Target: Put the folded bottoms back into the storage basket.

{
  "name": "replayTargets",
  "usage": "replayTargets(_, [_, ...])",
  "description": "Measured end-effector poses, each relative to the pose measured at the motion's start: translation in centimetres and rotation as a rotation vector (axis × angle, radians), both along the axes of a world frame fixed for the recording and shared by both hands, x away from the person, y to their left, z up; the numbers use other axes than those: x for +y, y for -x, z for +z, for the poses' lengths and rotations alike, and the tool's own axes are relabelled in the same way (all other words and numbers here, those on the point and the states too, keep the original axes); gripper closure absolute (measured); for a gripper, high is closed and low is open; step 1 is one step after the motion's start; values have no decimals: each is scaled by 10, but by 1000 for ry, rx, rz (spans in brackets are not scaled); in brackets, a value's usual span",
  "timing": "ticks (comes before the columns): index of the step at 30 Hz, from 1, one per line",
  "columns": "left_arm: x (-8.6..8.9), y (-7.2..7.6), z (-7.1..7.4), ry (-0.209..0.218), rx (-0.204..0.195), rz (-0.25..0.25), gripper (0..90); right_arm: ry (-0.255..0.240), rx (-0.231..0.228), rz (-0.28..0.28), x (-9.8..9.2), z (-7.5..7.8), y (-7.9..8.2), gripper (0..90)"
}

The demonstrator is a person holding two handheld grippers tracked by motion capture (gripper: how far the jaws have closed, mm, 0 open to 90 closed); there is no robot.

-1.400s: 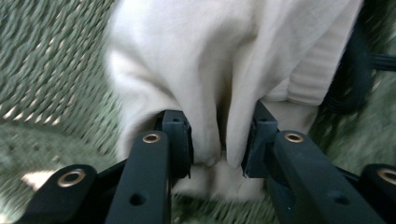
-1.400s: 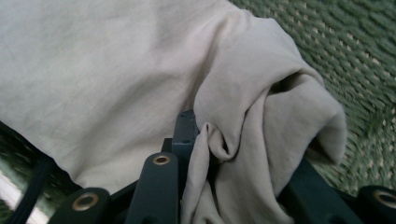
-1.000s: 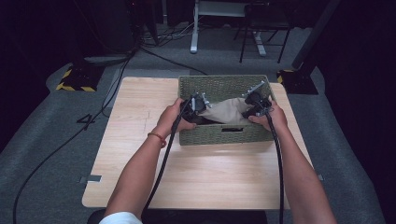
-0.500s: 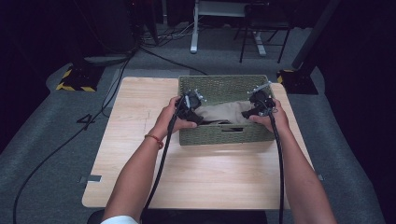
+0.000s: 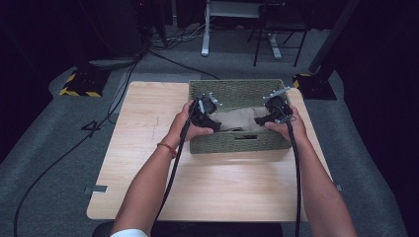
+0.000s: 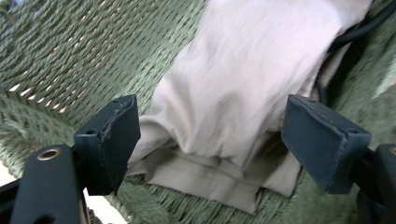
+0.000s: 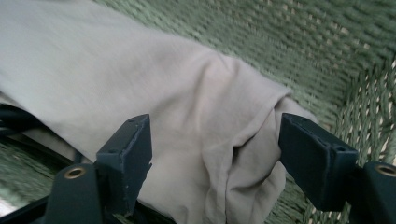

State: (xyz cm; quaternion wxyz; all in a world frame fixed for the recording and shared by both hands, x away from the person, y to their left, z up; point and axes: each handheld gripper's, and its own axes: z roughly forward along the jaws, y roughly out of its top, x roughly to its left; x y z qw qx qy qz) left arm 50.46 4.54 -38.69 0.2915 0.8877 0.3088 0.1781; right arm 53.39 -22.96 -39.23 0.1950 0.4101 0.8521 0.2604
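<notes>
Room: dark, grey carpet around a pale wooden surface (image 5: 163,148); black cables across the floor; a stand and chair legs beyond the far edge.
Landmark: green woven basket (image 5: 222,89), at the far middle of the surface, a handle slot in its near wall.
Cloth: beige cloth (image 5: 241,118), bunched and folded, lying on the bottom of the basket, stretched between its left and right ends; folded hem toward the basket's left end in the left gripper view (image 6: 224,93); soft rounded fold toward the right end in the right gripper view (image 7: 187,116).
Left gripper: left gripper (image 5: 213,123) at the left end of the basket, inside the rim, held by the left hand (image 5: 190,126); jaws apart, just been opening, one on each side of the cloth end, pads off the fabric.
Right gripper: right gripper (image 5: 259,120) at the right end of the basket, inside the rim, held by the right hand (image 5: 286,123); jaws apart, just been opening, cloth fold lying between them, not clamped.
Cables: one trailing from each gripper back along the forearm toward the near edge of the surface.
Wrist: thin red band (image 5: 167,148) on the left wrist, near the basket's left corner.
</notes>
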Motion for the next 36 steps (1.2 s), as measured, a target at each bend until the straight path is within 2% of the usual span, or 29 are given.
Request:
replayTargets(4, [3, 4, 7, 52, -13, -1, 191, -33, -20, 10, -1, 8, 5, 272])
replayTargets(7, [5, 7, 10, 69, -23, -5, 186, -34, -31, 17, -1, 12, 8, 272])
replayTargets(8, [6, 10, 13, 89, -24, -10, 186, -46, -43, 22, -2, 16, 12, 275])
replayTargets(13, [6, 18, 16, 97, -46, -20, 182, -52, -53, 36, -1, 22, 19, 276])
replayTargets(17, [7, 26, 19, 76, -70, -37, 182, -52, -73, 51, 0, 25, 26, 278])
replayTargets(19, [9, 30, 19, 89, -83, -50, 182, -45, -85, 63, 0, 26, 30, 280])
replayTargets(21, [12, 36, 21, 84, -102, -59, 182, -42, -99, 74, 0, 26, 35, 281])
replayTargets(28, [20, 50, 24, 67, -144, -66, 181, -58, -125, 80, -8, 32, 49, 282])
replayTargets(29, [24, 56, 25, 56, -158, -66, 180, -59, -130, 81, -10, 33, 52, 283])
replayTargets(36, [34, 69, 24, 42, -172, -74, 178, -58, -164, 95, -16, 37, 66, 287])
